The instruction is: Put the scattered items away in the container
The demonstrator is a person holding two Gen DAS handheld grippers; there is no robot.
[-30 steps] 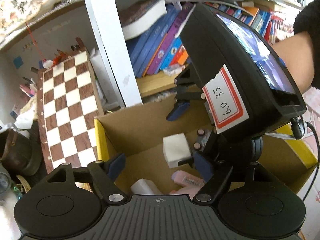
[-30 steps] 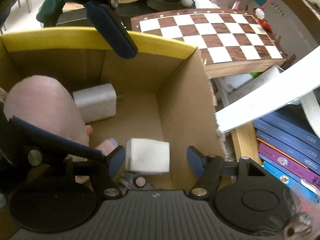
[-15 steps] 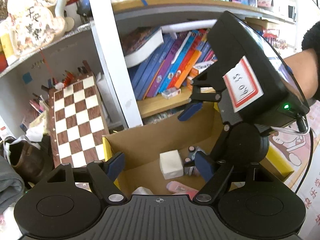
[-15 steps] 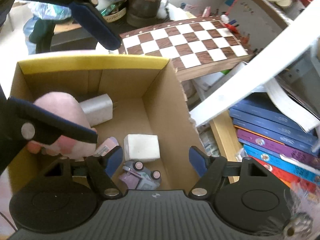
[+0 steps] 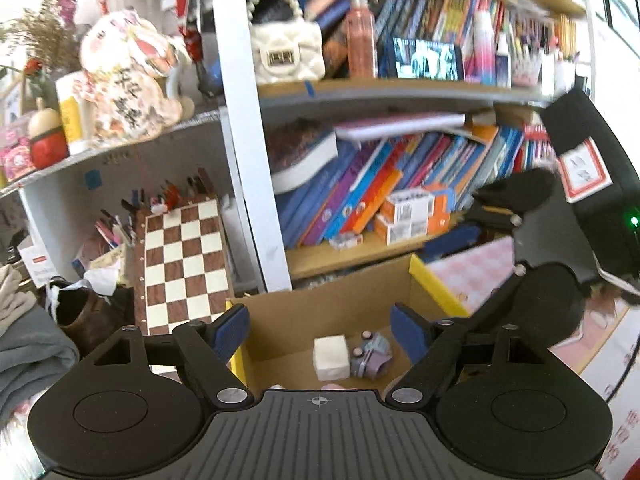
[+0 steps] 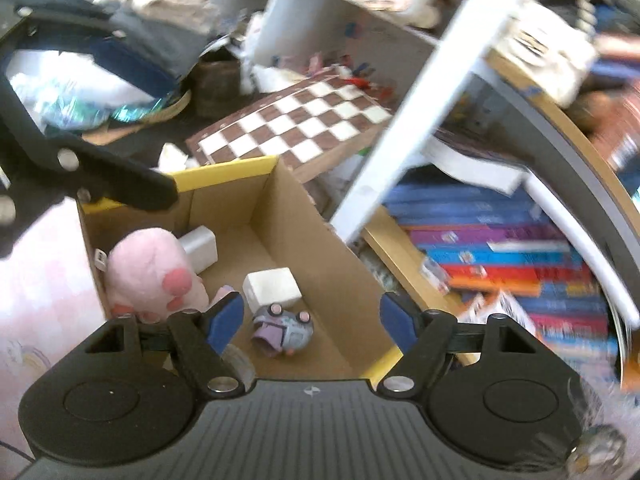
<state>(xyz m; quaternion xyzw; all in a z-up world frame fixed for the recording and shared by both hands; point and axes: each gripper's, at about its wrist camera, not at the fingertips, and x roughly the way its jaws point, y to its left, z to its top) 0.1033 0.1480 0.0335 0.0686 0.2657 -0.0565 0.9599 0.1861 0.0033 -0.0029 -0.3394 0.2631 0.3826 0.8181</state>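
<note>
A cardboard box (image 6: 320, 256) with a yellow rim stands on the floor below both grippers. Inside lie a white cube (image 6: 272, 287), a purple toy car (image 6: 284, 330) on its back, a pink plush (image 6: 150, 276) and a white charger (image 6: 200, 246). In the left wrist view the white cube (image 5: 331, 357) and the toy car (image 5: 371, 357) show on the floor of the box (image 5: 340, 300). My left gripper (image 5: 322, 330) is open and holds nothing. My right gripper (image 6: 312, 318) is open too, high above the box. The other gripper's body (image 5: 580, 208) is at the right.
A chessboard (image 5: 180, 268) leans beside the box, against a white shelf post (image 5: 256, 160). Shelves of books (image 5: 380, 184) rise behind. A pink checked mat (image 5: 476, 272) lies to the right, and grey cloth (image 5: 28, 356) and a brown boot (image 5: 88, 316) to the left.
Both grippers have risen and drawn back from the box, so the box looks smaller. The white cube stays inside beside the toy car. Both stay open.
</note>
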